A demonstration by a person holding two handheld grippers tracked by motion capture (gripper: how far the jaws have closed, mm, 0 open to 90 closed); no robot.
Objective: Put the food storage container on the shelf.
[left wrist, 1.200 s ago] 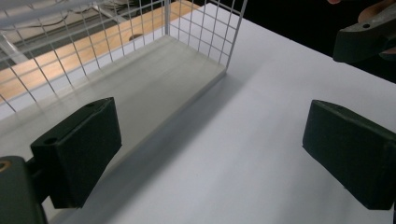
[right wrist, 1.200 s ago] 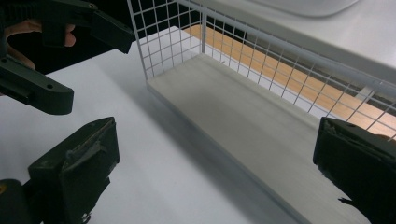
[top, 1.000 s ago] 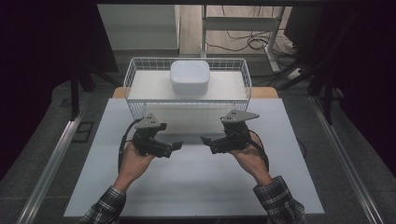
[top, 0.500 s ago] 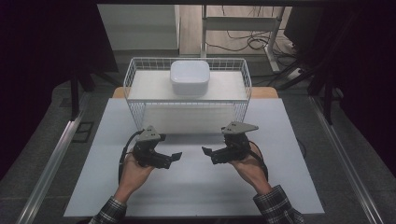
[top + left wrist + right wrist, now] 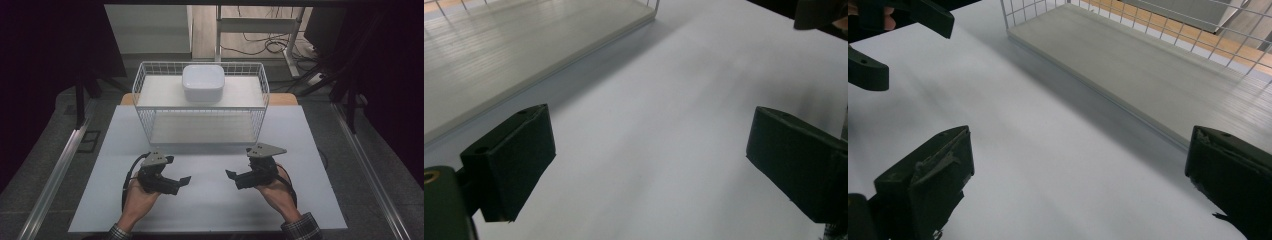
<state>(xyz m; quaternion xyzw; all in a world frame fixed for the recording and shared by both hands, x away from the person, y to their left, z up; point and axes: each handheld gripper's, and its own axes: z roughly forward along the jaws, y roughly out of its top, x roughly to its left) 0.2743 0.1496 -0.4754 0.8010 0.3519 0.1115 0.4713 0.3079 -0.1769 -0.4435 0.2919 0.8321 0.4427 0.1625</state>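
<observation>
Two grippers hover over the white table, both in front of the wire rack and well apart from it. Left gripper and right gripper face each other, jaws spread wide and empty. On the rack's top shelf sits a white box.

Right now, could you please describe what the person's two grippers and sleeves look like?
Both the left gripper and the right gripper are black with two blocky jaws, a grey three-cornered plate on top and a black cable trailing back. The sleeves are plaid.
</observation>
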